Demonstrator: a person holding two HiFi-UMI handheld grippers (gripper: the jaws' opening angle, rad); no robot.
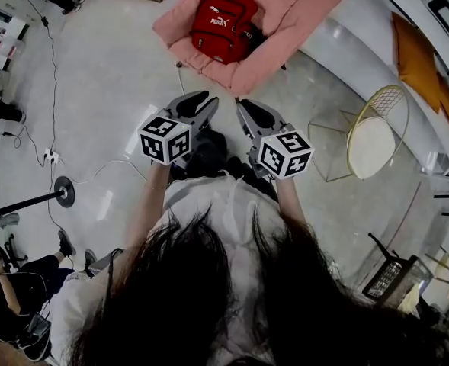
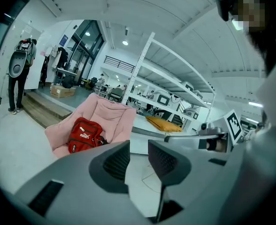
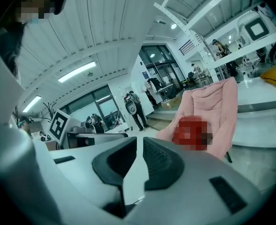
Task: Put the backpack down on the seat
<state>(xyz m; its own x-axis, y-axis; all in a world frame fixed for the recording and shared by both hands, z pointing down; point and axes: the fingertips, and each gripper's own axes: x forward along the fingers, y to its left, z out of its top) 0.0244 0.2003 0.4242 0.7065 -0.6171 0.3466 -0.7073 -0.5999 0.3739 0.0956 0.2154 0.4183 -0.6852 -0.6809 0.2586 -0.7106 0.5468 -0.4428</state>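
The red backpack (image 1: 224, 23) (image 2: 85, 135) rests upright in the pink padded seat (image 1: 285, 21) (image 2: 112, 116) (image 3: 222, 107) on the floor ahead of me. Both grippers are held in front of my body, well short of the seat and touching nothing. My left gripper (image 1: 203, 100) (image 2: 138, 146) stands open, with a clear gap and nothing between its jaws. My right gripper (image 1: 248, 107) (image 3: 138, 142) is shut and empty, its pads almost together. In the head view the two grippers sit side by side and point toward the seat.
A long white bench with an orange cushion (image 1: 415, 56) (image 2: 163, 123) runs behind the seat. To the right is a round white chair with a gold wire frame (image 1: 373, 136). A cable and power strip (image 1: 51, 156) and a stand base (image 1: 64, 191) lie at left. People stand in the distance (image 2: 18, 74).
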